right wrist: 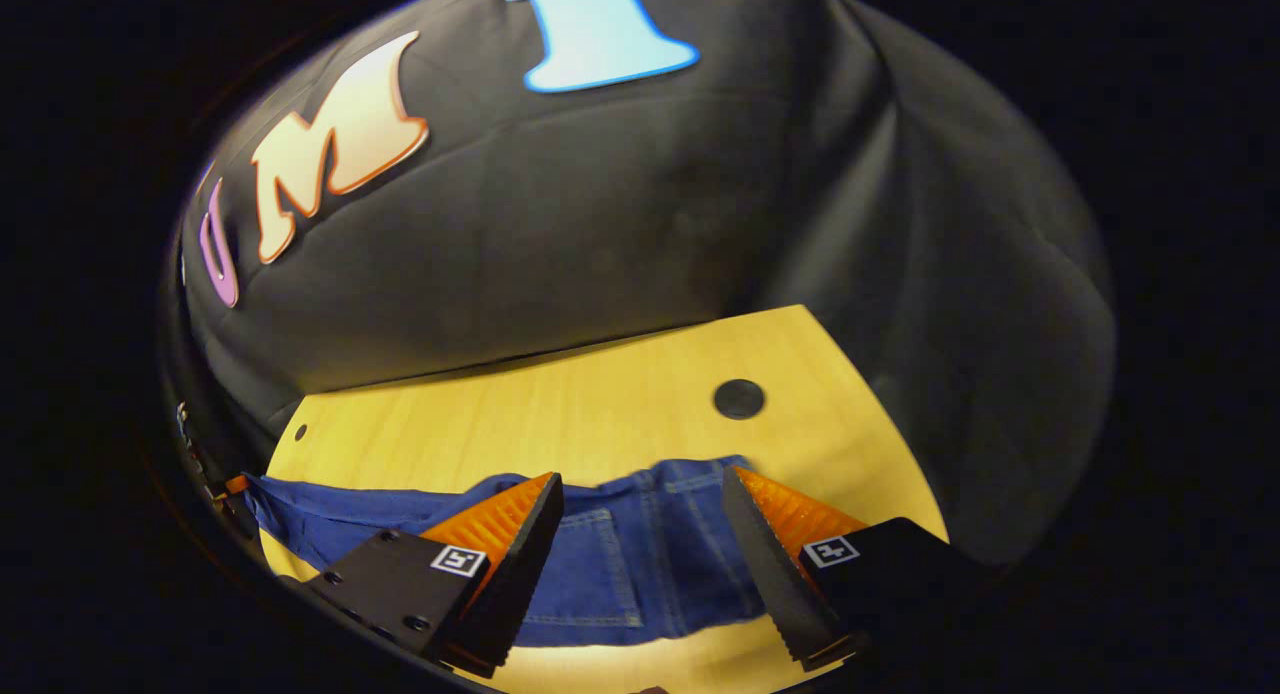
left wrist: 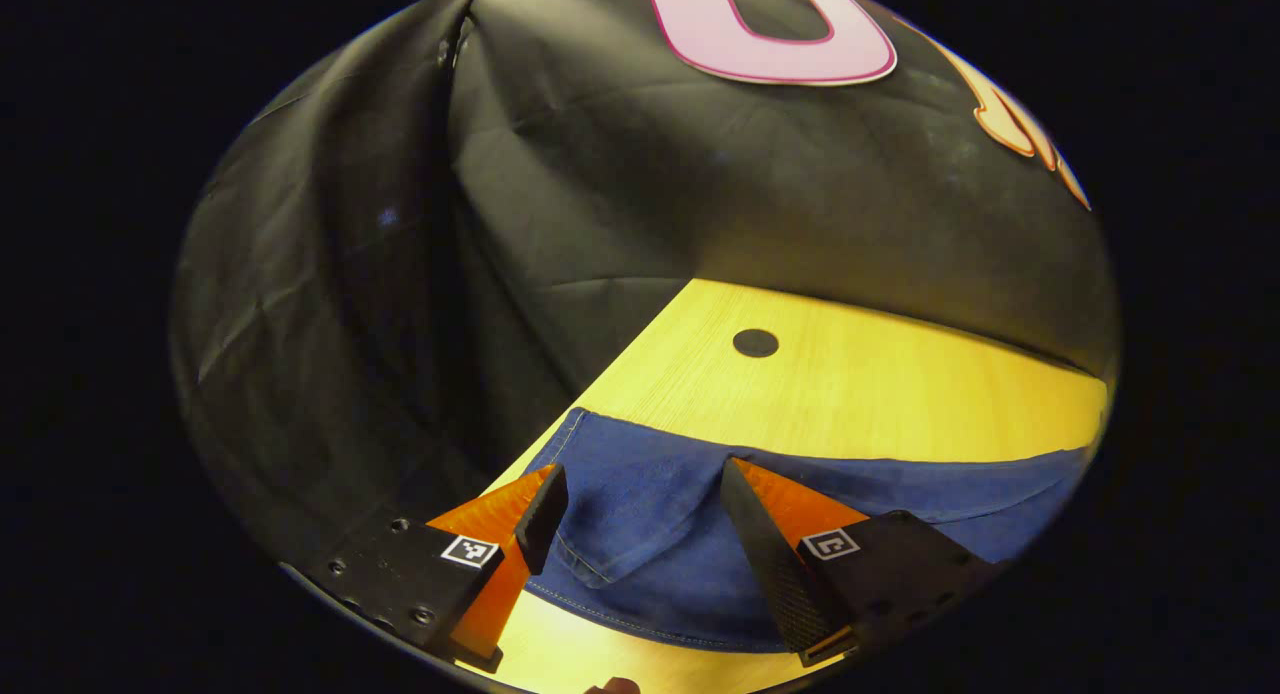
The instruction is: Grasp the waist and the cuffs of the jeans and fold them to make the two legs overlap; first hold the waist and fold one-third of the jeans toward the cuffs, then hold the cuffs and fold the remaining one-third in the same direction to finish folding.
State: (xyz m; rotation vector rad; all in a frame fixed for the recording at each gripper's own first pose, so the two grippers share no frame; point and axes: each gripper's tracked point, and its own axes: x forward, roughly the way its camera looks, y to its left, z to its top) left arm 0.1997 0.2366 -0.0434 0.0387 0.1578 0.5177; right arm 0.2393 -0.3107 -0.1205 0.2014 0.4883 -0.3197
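Jeans are lying flat on the wooden table, long axis running left-right, near edge of the table. Left gripper is hovering over the left end, probably the cuffs: hem corner and stitched edge sitting just ahead, between the fingers. Right gripper is hovering over the right end, the waist, with pocket and belt loops showing. Both jaws are standing wide apart, gripping nothing; contact with the denim can't be told. Each end is sitting nearest its own gripper, so the next move looks like a straight drop and pinch.
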